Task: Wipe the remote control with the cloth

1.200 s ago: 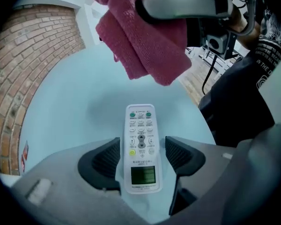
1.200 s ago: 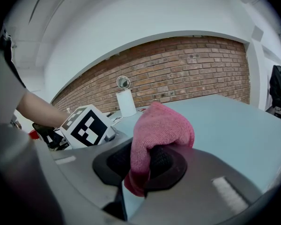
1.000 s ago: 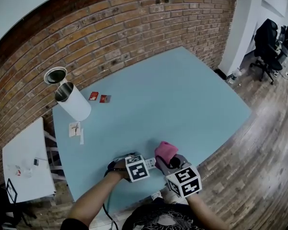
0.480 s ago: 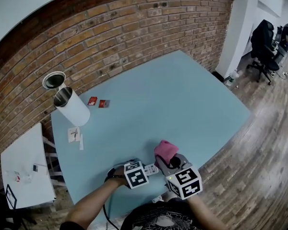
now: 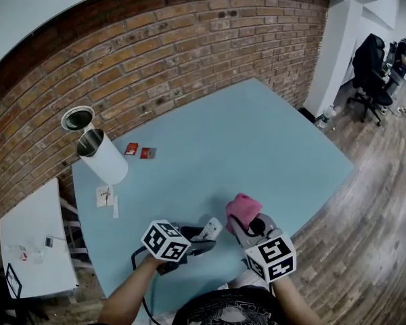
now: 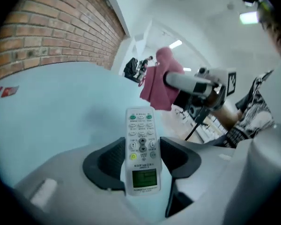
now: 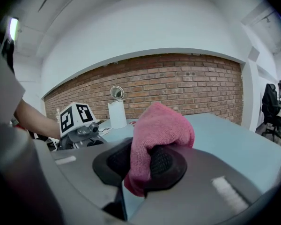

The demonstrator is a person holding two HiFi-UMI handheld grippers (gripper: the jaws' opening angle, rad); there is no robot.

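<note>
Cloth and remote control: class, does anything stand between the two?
Nothing visible does. The cloth, clamped in the right gripper, sits just beside the remote control held in the left gripper; only open air separates them.

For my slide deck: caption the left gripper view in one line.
Left gripper clamps the white remote control, buttons facing the camera, over the blue table; the pink cloth hangs beyond it.

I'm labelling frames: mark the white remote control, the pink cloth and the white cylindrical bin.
white remote control (image 6: 141, 137): left gripper view, button face.
pink cloth (image 7: 161, 123): right gripper view, bunched top.
white cylindrical bin (image 5: 109, 164): head view, side wall.
</note>
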